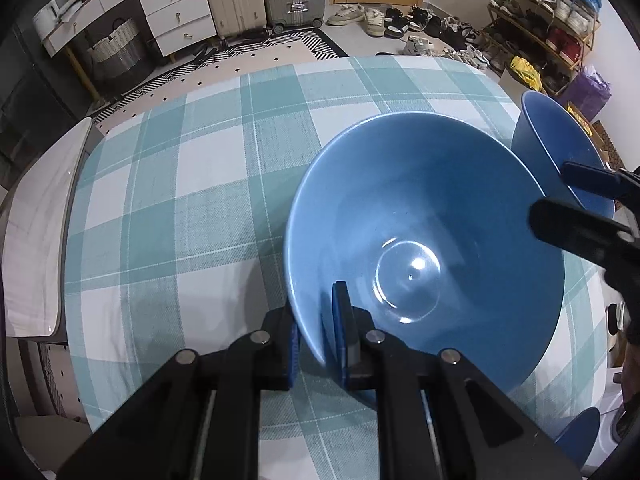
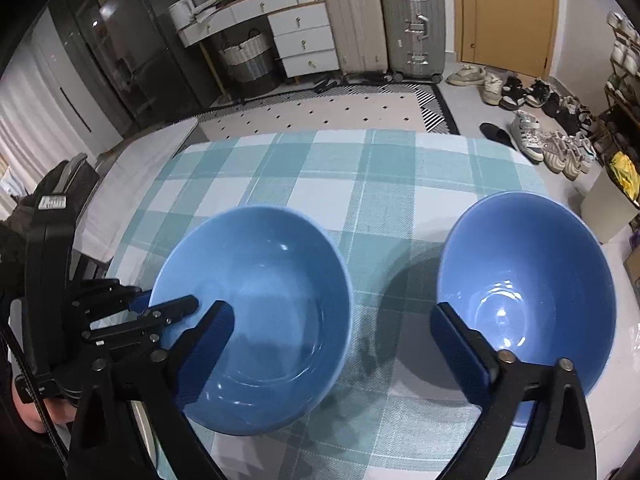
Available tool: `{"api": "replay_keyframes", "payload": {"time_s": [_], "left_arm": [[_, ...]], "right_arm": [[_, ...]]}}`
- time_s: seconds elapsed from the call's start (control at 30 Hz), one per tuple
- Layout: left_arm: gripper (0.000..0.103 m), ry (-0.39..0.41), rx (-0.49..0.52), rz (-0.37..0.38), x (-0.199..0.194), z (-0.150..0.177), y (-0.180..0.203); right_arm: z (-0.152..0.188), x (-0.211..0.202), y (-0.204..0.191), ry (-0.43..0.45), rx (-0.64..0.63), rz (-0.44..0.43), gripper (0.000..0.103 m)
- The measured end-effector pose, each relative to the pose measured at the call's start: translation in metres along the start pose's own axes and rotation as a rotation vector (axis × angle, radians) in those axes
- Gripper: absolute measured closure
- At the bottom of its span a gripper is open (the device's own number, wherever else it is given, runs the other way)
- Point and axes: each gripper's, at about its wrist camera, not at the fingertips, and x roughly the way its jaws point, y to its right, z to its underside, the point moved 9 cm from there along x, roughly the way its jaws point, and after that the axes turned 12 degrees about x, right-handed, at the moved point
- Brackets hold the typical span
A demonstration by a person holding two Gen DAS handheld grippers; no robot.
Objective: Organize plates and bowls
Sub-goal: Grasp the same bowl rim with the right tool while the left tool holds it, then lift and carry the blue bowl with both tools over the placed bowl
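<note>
Down at the bottom centre of the left wrist view, the left gripper (image 1: pixel 318 344) was clamped on the near rim of a large blue bowl (image 1: pixel 424 240), one blue pad outside the wall and the other inside it. That bowl filled the centre-right of the frame and stood on a teal-and-white checked tablecloth (image 1: pixel 200 184). A second blue bowl (image 1: pixel 552 148) sat at the right edge, tilted toward the camera by the lens, with the dark fingers of the right gripper (image 1: pixel 576 200) reaching in over the gap between the two bowls.

From the right wrist view, the right gripper (image 2: pixel 332 340) stood wide apart and gripped nothing: its left finger (image 2: pixel 208 332) hung over the inside of the left-hand bowl (image 2: pixel 272 288), its right finger (image 2: pixel 456 336) at the near left rim of the right-hand bowl (image 2: pixel 532 280). Whether either pad touched a bowl could not be told. The two bowls stood side by side on the cloth (image 2: pixel 360 176), apart, with shadowed cloth between them. At the lower left of this view the left gripper (image 2: pixel 160 312) pinched the left bowl's rim.

Beyond the table, suitcases (image 2: pixel 384 24) and a white drawer unit (image 2: pixel 304 40) stood in the upper part of the frame.
</note>
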Motion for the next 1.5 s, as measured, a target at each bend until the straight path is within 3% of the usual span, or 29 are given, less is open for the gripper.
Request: {"api": "replay_keyframes", "payload": {"time_s": [0.07,0.17,0.27,0.37,0.6,1.2,1.5], "left_arm": [[0.090,0.000,0.000,0.001,0.000,0.001,0.000],[0.090,-0.002,0.004,-0.003,0.000,0.003,-0.001],[0.090,-0.003,0.011,-0.007,-0.002,0.008,-0.002],[0.090,-0.004,0.009,-0.001,-0.003,0.012,-0.003],[0.089,-0.009,-0.007,0.038,-0.007,0.019,-0.001],[0.089,-0.048,-0.019,0.093,-0.013,0.038,0.006],[0.089,-0.063,-0.025,0.102,-0.009,0.038,0.007]], "right_arm": [[0.004,0.005,0.000,-0.022,-0.011,0.006,0.028],[0.010,0.010,0.004,-0.045,-0.019,0.026,0.033],[0.017,0.016,0.007,-0.077,-0.011,0.024,0.051],[0.023,0.020,0.006,-0.102,-0.006,0.007,0.057],[0.034,0.025,-0.002,-0.127,-0.054,0.019,0.082],[0.047,0.009,-0.008,-0.136,-0.046,0.002,0.086],[0.050,0.026,-0.009,-0.176,-0.039,0.012,0.086]]}}
